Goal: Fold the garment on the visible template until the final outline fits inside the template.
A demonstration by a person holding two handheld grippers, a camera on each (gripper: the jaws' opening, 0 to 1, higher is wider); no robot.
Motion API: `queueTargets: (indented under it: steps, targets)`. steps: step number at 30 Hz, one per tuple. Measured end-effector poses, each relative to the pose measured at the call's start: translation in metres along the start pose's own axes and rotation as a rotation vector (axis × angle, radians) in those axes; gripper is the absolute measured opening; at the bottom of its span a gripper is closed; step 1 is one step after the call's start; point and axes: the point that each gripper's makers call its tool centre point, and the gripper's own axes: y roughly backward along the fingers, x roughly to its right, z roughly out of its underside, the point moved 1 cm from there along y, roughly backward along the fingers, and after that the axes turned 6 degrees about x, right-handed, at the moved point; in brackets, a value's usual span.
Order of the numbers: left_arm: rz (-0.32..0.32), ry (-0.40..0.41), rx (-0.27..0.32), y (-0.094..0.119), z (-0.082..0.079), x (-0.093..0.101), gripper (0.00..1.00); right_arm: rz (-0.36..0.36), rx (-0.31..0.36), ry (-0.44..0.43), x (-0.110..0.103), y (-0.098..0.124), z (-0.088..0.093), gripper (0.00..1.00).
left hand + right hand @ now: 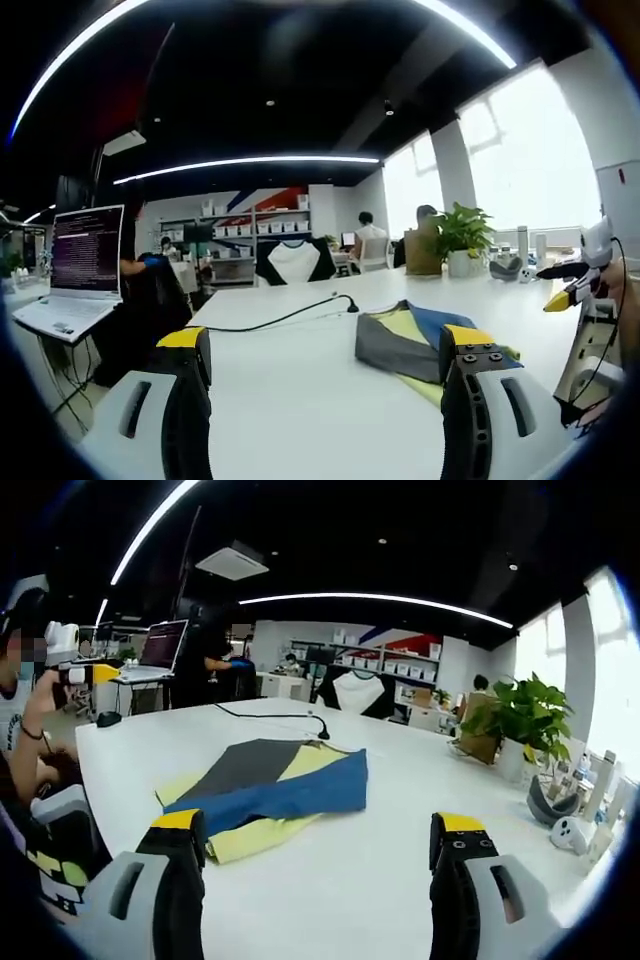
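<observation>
A grey, yellow and blue garment [415, 338] lies partly folded on the white table [300, 400]. In the left gripper view it sits just past my right jaw. My left gripper [326, 342] hovers over the table, open, with nothing between its jaws. In the right gripper view the garment [275, 785] is spread ahead and to the left, blue layer on top, grey panel behind. My right gripper [318, 825] is open above the table [400, 810], short of the garment. The right gripper [566, 290] enters the left gripper view from the right. A hand holds the left gripper [86, 672] up at the left.
A black cable [290, 315] runs across the table behind the garment. An open laptop [85, 262] stands at the left end. A potted plant [520, 720] and small items [560, 820] sit along the window side. People work at desks in the background.
</observation>
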Motion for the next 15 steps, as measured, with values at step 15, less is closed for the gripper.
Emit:
queueTargets:
  steps: [15]
  targets:
    - [0.015, -0.012, -0.009, 0.000, 0.000, 0.001, 1.00, -0.052, -0.020, 0.005, -0.019, -0.012, 0.005, 0.97]
